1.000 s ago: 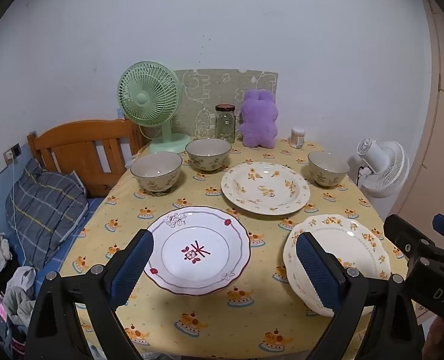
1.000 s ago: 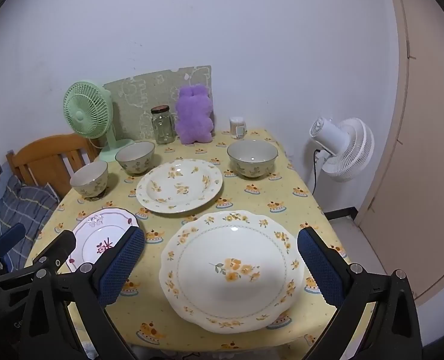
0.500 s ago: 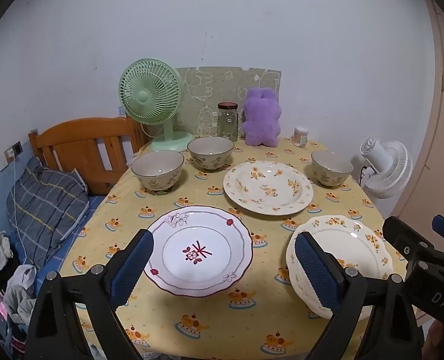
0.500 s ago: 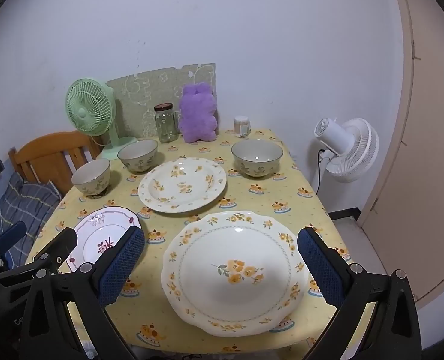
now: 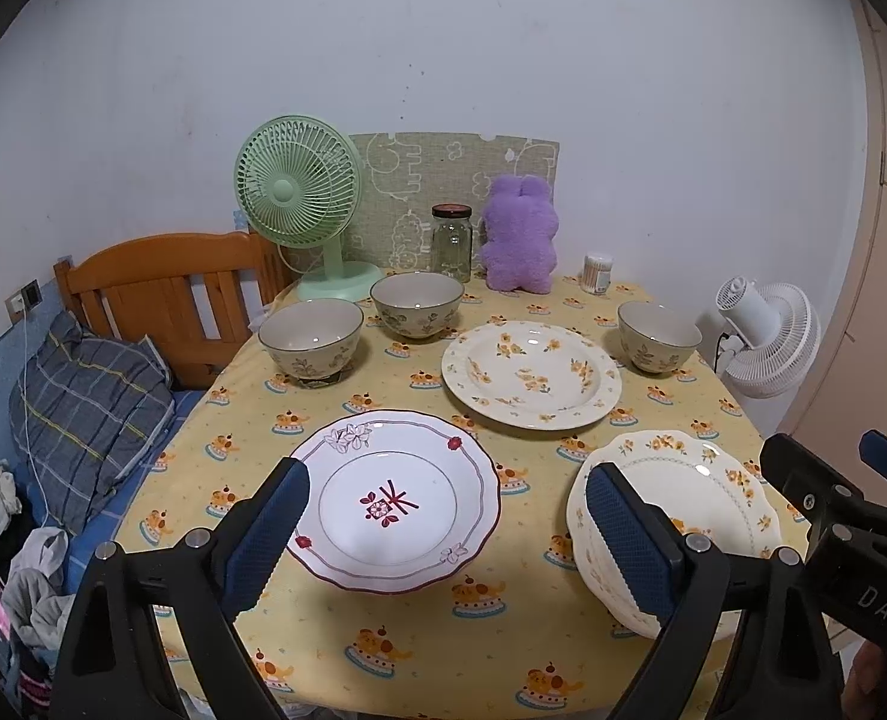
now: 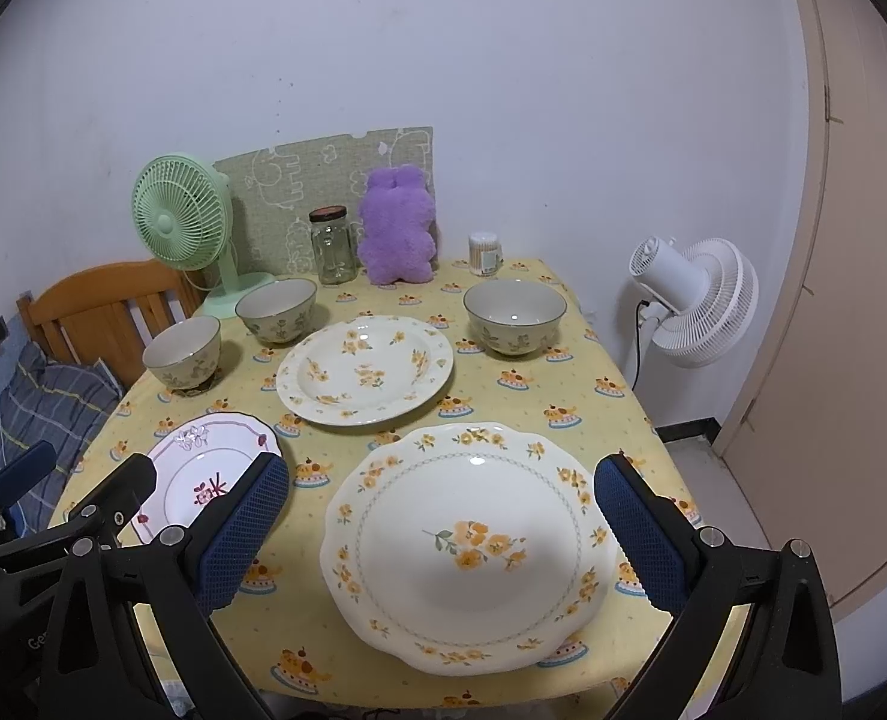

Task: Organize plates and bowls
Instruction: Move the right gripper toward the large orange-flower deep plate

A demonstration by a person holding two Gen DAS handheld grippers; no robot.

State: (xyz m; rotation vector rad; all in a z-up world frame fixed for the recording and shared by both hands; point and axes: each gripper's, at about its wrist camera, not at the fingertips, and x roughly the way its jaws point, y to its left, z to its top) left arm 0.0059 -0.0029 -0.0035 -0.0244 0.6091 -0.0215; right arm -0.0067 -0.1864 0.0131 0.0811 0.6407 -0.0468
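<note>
Three plates lie on the yellow tablecloth (image 5: 323, 648): a white plate with red trim (image 5: 395, 498) near left, a cream plate with yellow flowers (image 6: 473, 546) near right, and a deeper floral plate (image 5: 530, 375) in the middle. Three floral bowls stand behind them: one at the left (image 5: 311, 339), one at the back centre (image 5: 416, 305), one at the right (image 5: 659, 336). My left gripper (image 5: 446, 534) hangs open above the near edge, in front of the red-trim plate. My right gripper (image 6: 440, 540) is open over the near cream plate. Neither holds anything.
Along the back stand a green desk fan (image 5: 299, 198), a glass jar (image 5: 452, 243), a purple plush toy (image 5: 521, 240) and a small swab container (image 5: 598, 273). A wooden headboard (image 5: 161, 294) and pillow (image 5: 83, 396) are left; a white floor fan (image 6: 695, 300) is right.
Both views have pulled back and risen slightly, so the table and dishes sit a little lower and farther. No dish has moved; both grippers stay open.
</note>
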